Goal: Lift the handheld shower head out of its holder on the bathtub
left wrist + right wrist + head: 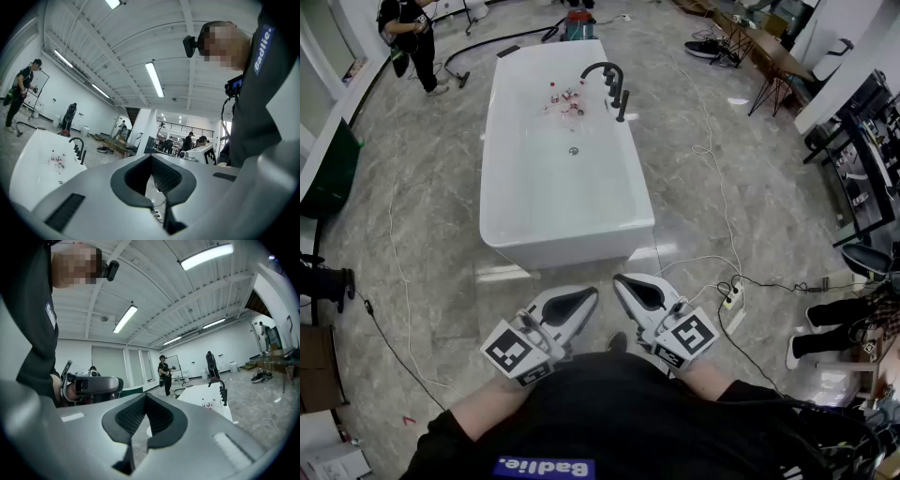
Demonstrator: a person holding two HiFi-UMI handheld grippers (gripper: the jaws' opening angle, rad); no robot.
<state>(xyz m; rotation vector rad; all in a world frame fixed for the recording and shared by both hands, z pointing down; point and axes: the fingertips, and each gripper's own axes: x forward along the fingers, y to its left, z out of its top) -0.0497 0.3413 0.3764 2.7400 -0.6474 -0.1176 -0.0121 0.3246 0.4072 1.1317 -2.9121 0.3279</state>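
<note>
A white freestanding bathtub point(502, 202) stands on the marble floor ahead of me. On its far right rim is a black arched faucet point(602, 67), and the slim black handheld shower head point(622, 104) stands upright in its holder beside it. The same shower head shows small in the left gripper view point(83, 157) and the right gripper view point(225, 398). Both grippers are held close to my body, well short of the tub. The left gripper point(581, 298) point(151, 159) and the right gripper point(628, 286) point(145, 394) are shut with nothing in them.
Small red and white bottles point(562, 98) lie in the tub near the faucet. Cables and a power strip point(731, 298) trail over the floor to the right. A person point(412, 42) stands at the far left. Tables and chairs point(769, 56) line the right side.
</note>
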